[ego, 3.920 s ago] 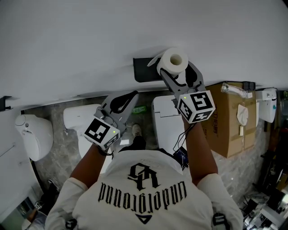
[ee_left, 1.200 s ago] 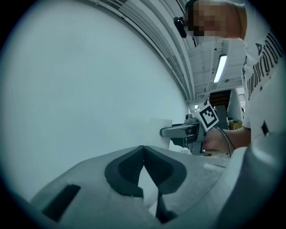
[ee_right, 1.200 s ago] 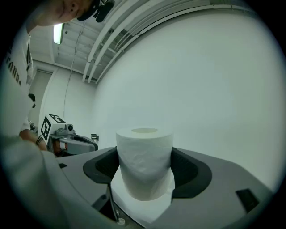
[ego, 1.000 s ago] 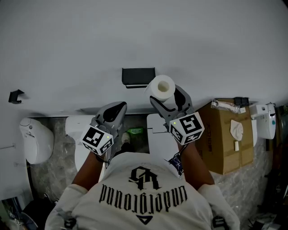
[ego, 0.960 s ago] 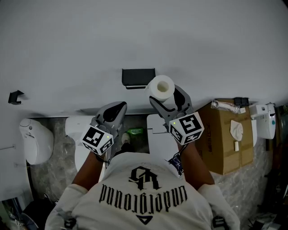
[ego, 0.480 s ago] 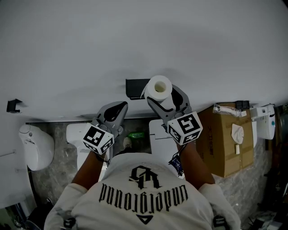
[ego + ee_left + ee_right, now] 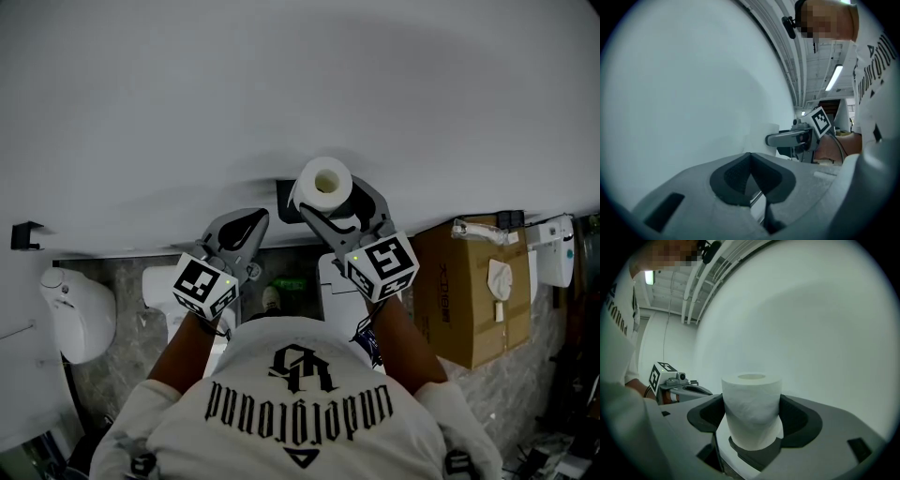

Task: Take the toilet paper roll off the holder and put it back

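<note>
Toilet roll held up at the wall holder

Head view: the right gripper (image 7: 330,201) clamps the toilet roll (image 7: 324,182) just in front of the holder (image 7: 284,199), which the roll mostly hides. Left gripper view: the left gripper (image 7: 750,174) is pinched together, empty, left of the holder. Right gripper view: roll upright between the pads, probably for re-hanging; holder unseen.

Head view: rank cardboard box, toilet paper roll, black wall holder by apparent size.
1. Cardboard box, clearly largest.
2. Toilet paper roll in the right gripper; nearer the camera, so inflated.
3. Holder: only a black sliver shows beside the roll, true size unsure.
</note>
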`<state>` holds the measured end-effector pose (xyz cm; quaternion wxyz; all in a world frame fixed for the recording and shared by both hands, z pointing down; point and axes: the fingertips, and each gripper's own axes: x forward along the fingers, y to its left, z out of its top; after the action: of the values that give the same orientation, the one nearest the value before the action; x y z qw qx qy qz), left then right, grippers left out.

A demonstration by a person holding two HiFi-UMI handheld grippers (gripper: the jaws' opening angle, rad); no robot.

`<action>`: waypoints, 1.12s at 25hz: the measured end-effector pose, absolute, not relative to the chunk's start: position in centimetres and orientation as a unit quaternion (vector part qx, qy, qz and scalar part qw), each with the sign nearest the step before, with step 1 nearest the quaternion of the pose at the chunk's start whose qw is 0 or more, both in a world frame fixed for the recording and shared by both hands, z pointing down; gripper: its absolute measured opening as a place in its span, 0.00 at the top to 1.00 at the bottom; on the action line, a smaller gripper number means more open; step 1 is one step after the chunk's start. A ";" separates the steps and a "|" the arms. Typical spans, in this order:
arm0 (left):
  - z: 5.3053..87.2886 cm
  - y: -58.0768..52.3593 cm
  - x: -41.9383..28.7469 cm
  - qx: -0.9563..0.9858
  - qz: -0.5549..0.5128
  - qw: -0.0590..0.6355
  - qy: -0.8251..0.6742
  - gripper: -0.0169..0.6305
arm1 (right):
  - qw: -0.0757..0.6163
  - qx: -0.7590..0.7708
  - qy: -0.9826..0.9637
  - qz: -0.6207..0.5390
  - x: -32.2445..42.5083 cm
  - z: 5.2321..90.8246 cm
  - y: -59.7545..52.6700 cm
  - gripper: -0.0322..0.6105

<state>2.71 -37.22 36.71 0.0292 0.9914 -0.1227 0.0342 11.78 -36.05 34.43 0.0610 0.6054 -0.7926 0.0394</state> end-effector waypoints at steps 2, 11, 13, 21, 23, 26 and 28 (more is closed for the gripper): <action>37.1 -38.2 2.5 0.991 0.036 0.033 -0.121 0.95 | 0.061 0.605 -0.792 0.045 11.5 34.9 -36.8 0.44; 39.3 -41.6 2.5 0.992 0.046 0.055 -0.108 0.95 | 0.068 0.614 -0.782 0.078 11.4 38.1 -39.7 0.44; 39.7 -42.0 2.7 0.992 0.048 0.059 -0.105 0.95 | 0.071 0.614 -0.781 0.083 11.3 38.8 -40.1 0.44; 40.9 -42.8 2.9 0.991 0.052 0.071 -0.097 0.95 | 0.083 0.613 -0.779 0.100 10.9 41.0 -40.6 0.44; 41.1 -42.9 2.9 0.991 0.052 0.074 -0.096 0.95 | 0.085 0.614 -0.778 0.100 10.8 41.1 -40.7 0.44; 41.3 -43.2 2.8 0.991 0.054 0.076 -0.094 0.95 | 0.089 0.616 -0.777 0.097 10.7 41.2 -40.9 0.44; 41.5 -43.3 2.9 0.991 0.054 0.078 -0.094 0.95 | 0.095 0.616 -0.776 0.097 10.6 41.5 -40.9 0.44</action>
<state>2.85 -43.30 41.49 0.0777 0.9911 -0.0938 0.0542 10.62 -40.90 41.52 0.0948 0.6159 -0.7761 0.0966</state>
